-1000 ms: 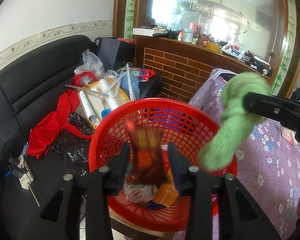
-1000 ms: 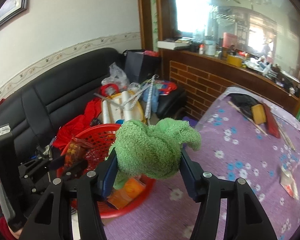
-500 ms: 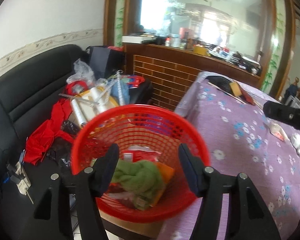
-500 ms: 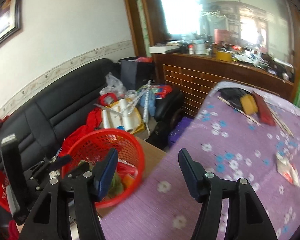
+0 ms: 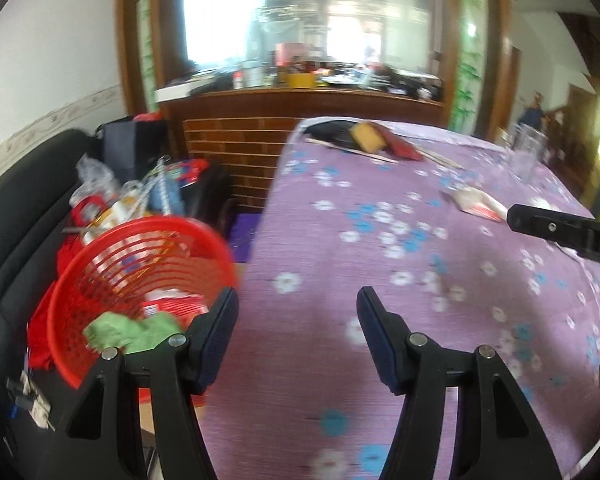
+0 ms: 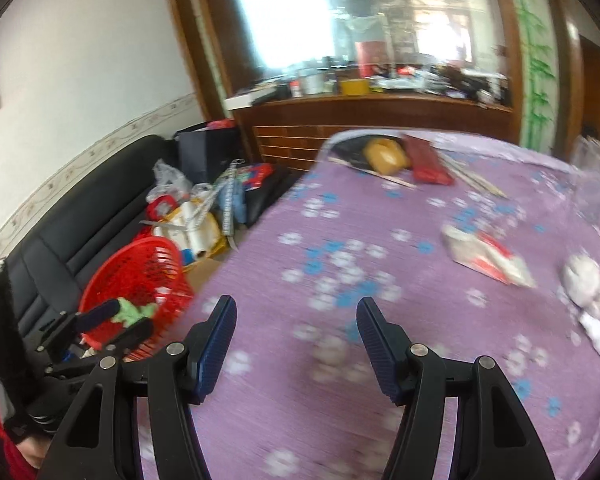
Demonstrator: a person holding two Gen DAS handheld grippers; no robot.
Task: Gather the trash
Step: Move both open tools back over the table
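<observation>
Toward the right edge of the purple flowered tablecloth [image 6: 380,360], a flat white-and-red paper wrapper [image 6: 486,258] lies ahead and right of the right gripper [image 6: 296,340], long axis slanting toward that edge; a crumpled white tissue [image 6: 588,284] sits just beyond. The right gripper is judged nearer. Both it and the left gripper [image 5: 296,336] stand open, empty. The red plastic basket [image 5: 76,312] sits off the left edge.

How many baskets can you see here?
1: the red basket sits beside the table's left edge, in front of the black sofa. Others may be hidden.
</observation>
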